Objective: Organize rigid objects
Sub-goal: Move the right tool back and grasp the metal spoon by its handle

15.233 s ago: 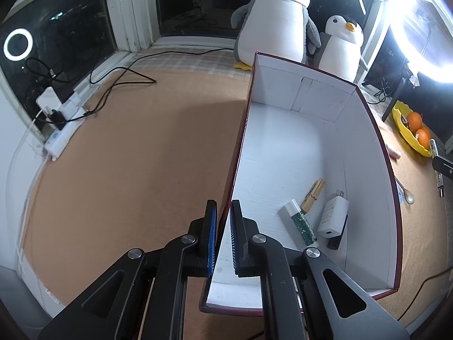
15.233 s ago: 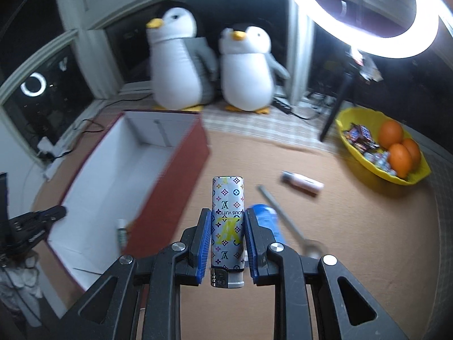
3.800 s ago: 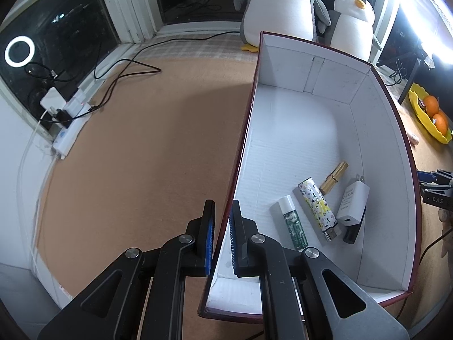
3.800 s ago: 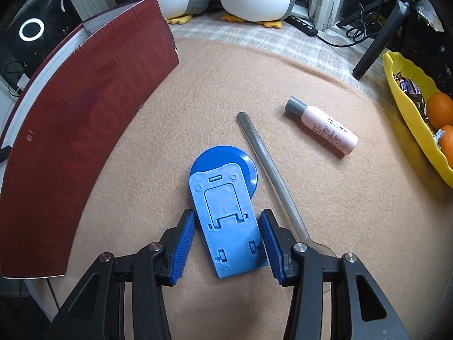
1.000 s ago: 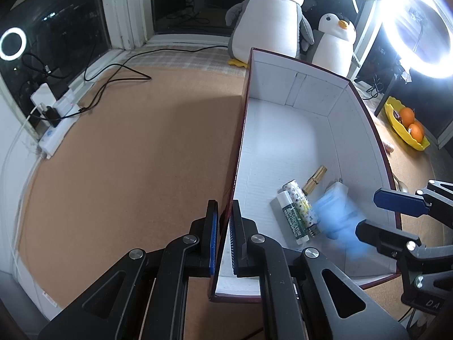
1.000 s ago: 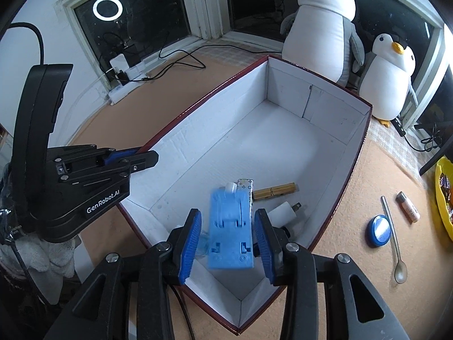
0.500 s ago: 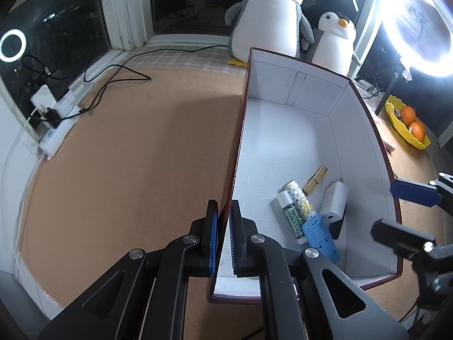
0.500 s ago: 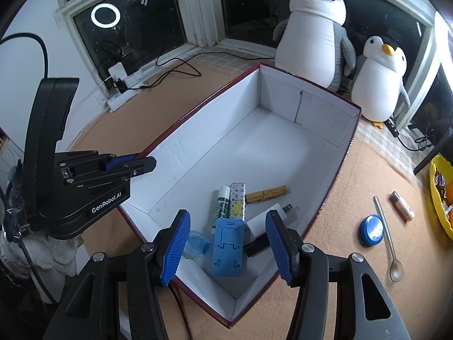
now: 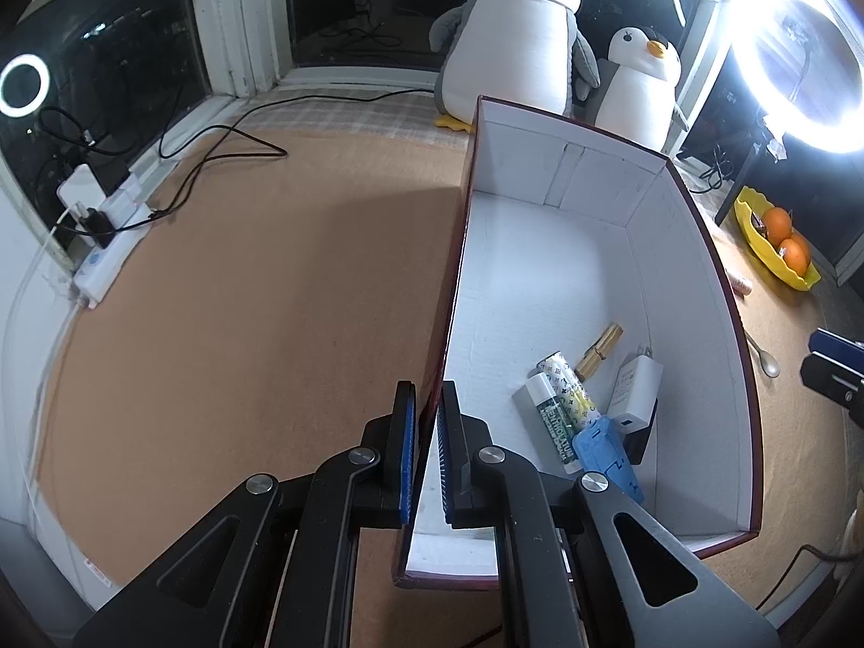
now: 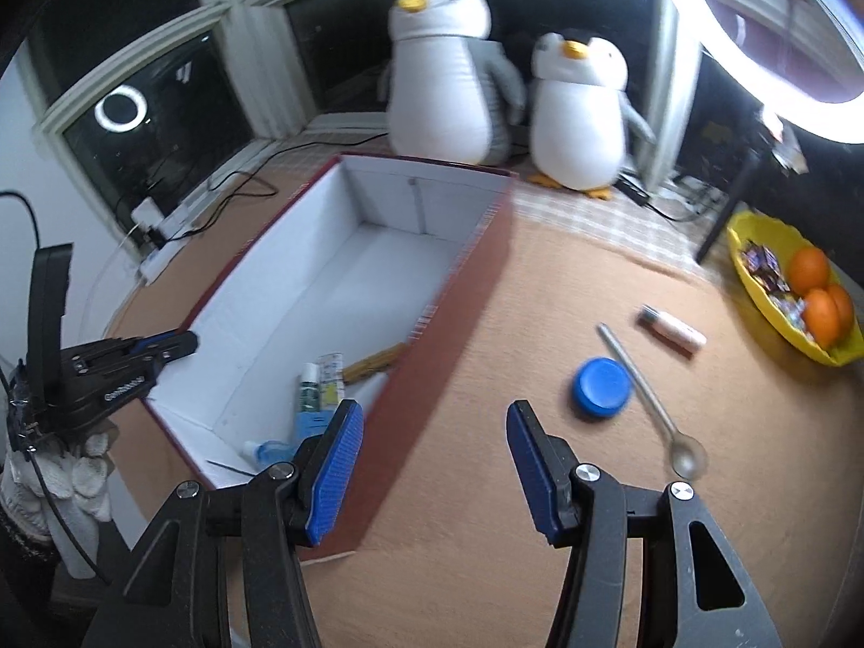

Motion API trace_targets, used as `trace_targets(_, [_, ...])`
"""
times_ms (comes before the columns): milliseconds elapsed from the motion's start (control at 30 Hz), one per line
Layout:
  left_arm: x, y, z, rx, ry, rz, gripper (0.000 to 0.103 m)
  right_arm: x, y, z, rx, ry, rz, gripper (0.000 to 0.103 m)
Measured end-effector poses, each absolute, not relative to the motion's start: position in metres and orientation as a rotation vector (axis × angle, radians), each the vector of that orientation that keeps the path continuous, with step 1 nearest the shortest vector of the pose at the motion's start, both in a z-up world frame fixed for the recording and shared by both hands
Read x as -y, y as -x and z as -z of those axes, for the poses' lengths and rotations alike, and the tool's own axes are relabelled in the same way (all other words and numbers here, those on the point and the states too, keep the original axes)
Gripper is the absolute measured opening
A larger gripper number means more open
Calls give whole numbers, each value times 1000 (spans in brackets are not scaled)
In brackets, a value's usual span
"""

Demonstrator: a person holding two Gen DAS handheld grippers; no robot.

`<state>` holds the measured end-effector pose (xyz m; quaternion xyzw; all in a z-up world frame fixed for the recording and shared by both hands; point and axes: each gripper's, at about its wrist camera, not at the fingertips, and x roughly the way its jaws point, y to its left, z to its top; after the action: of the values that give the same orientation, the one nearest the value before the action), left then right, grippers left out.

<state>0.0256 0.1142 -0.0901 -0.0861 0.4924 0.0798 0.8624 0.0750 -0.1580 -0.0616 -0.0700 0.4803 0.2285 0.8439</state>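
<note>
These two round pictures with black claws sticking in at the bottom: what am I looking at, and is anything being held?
Each picture comes from a wide-angle camera riding on a hand-held pincer tool; a person carries one in each hand. In the left view, the left gripper is shut on the side wall of the open box, steadying it. Inside lie a lip balm tube, a patterned lighter, a wooden clip, a white charger and a blue stand. In the right view, the right gripper is open and empty above the brown mat. Loose there are a blue lid, a spoon and a small bottle.
</note>
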Motion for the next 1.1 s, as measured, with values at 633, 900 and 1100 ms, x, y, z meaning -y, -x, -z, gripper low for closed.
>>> trace_targets(633, [-105,-44,95,-1084,129,-233,7,280,-136,124,-1131,48,-248,51])
trace_targets(900, [-102,-49,96,-1099,108,-257,7,282,-166,152,-1185,118,-253,51])
trace_targets(1100, [-102,-49,96,-1100,104,-264,7,269,-185,161,-1211,219,-292,49])
